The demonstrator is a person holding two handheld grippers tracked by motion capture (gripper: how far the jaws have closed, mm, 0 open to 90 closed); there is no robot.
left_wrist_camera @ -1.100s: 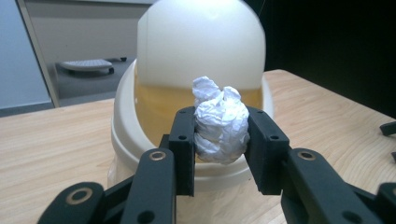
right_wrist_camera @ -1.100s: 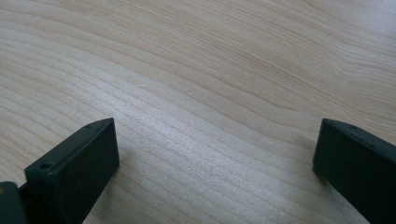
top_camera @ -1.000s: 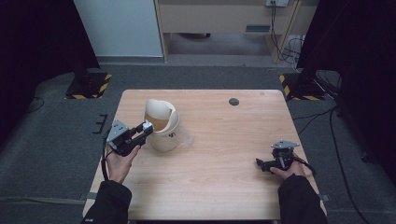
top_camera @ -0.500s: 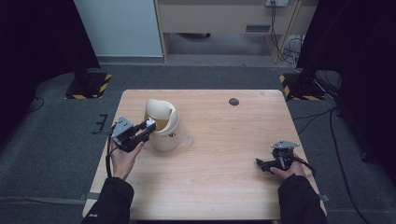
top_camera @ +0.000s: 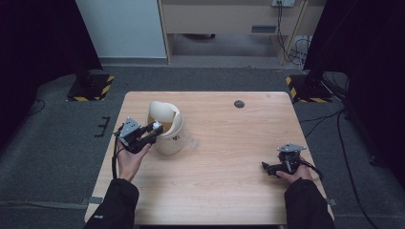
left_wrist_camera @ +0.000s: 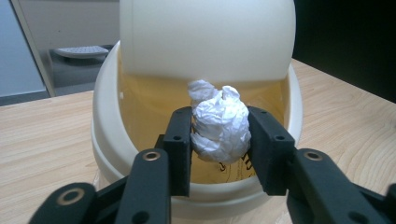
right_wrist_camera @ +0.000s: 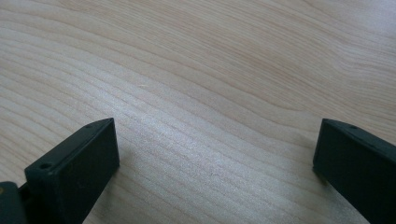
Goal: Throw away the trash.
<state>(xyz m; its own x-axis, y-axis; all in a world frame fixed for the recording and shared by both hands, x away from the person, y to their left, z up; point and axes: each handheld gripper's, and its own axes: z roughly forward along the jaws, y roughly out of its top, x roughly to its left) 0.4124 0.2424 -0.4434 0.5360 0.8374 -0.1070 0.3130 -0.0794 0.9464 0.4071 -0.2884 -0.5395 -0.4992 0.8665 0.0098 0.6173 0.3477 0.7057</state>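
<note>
Our left gripper point(left_wrist_camera: 218, 140) has its fingers point(left_wrist_camera: 180, 140) on either side of the crumpled paper ball point(left_wrist_camera: 219, 128), jaws just easing apart, the wad lodged between them and hanging right over the mouth of the cream bin point(left_wrist_camera: 107, 140), under its tipped swing lid point(left_wrist_camera: 205, 37). So we judge the carry done and the drop under way: the paper has yet to fall clear inside. Out to the side, our right gripper point(right_wrist_camera: 215, 158) rests on the worktop point(right_wrist_camera: 210, 70), fingers spread wide and holding nothing
</note>
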